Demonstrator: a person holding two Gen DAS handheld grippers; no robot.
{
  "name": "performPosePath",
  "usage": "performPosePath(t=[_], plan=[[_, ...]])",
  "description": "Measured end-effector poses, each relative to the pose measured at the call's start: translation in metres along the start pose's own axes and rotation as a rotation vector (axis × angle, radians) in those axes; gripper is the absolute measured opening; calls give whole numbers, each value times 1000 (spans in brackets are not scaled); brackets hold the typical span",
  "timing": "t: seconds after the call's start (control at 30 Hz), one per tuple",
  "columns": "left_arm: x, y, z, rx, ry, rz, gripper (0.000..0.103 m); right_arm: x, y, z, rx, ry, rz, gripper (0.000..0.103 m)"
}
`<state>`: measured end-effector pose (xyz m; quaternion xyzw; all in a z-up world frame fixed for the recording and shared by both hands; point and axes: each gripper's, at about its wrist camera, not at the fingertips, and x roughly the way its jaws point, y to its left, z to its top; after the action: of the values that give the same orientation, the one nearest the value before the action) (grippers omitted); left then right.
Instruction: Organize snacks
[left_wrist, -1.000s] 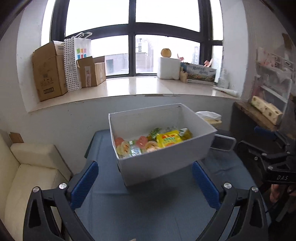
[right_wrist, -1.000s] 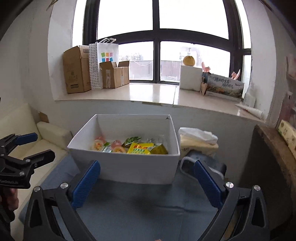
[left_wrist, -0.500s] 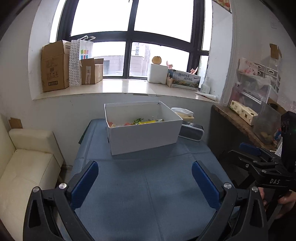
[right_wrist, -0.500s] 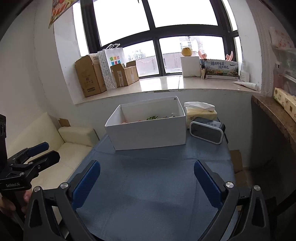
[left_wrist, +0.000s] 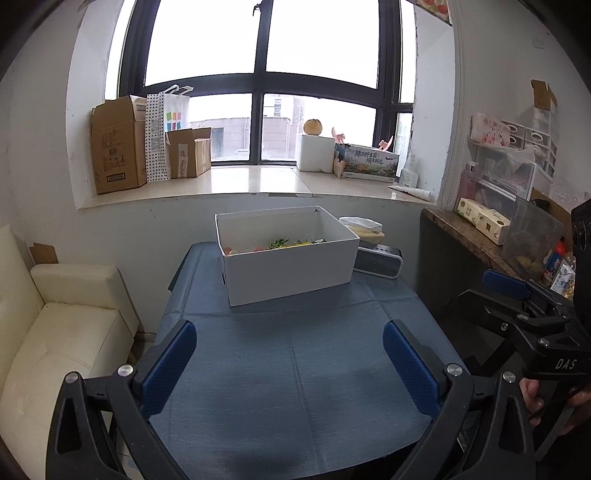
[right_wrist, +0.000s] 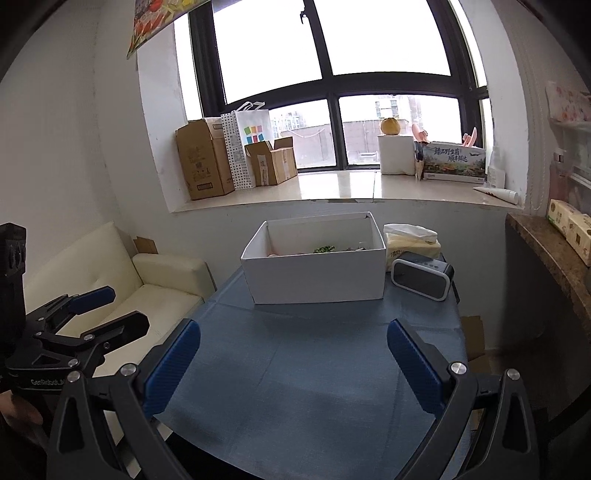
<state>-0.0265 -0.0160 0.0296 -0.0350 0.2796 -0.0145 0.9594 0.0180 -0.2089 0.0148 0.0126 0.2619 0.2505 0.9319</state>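
A white open box (left_wrist: 288, 264) stands at the far end of the blue-clothed table (left_wrist: 295, 369); it also shows in the right wrist view (right_wrist: 317, 275). Colourful snack packets (left_wrist: 284, 243) lie inside it, mostly hidden by its walls. My left gripper (left_wrist: 290, 360) is open and empty, held over the table's near end, well back from the box. My right gripper (right_wrist: 293, 360) is open and empty, likewise far from the box. Each gripper shows at the edge of the other's view, the right (left_wrist: 524, 306) and the left (right_wrist: 92, 314).
A grey speaker (right_wrist: 423, 277) and a tissue pack (right_wrist: 412, 240) sit right of the box. A cream sofa (left_wrist: 55, 332) is left of the table, a dark counter (right_wrist: 554, 251) to the right. Cardboard boxes (left_wrist: 118, 147) stand on the windowsill behind.
Both grippers have pulled back and up from the box, which looked close a second ago and now stands far off. Both stay open and empty.
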Motion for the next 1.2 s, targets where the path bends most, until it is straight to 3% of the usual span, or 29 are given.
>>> performPosePath(t=[1.2], plan=[[5,-5,-2,8,19,-24,103,-2,-3,-5,-15,13,-9,103]])
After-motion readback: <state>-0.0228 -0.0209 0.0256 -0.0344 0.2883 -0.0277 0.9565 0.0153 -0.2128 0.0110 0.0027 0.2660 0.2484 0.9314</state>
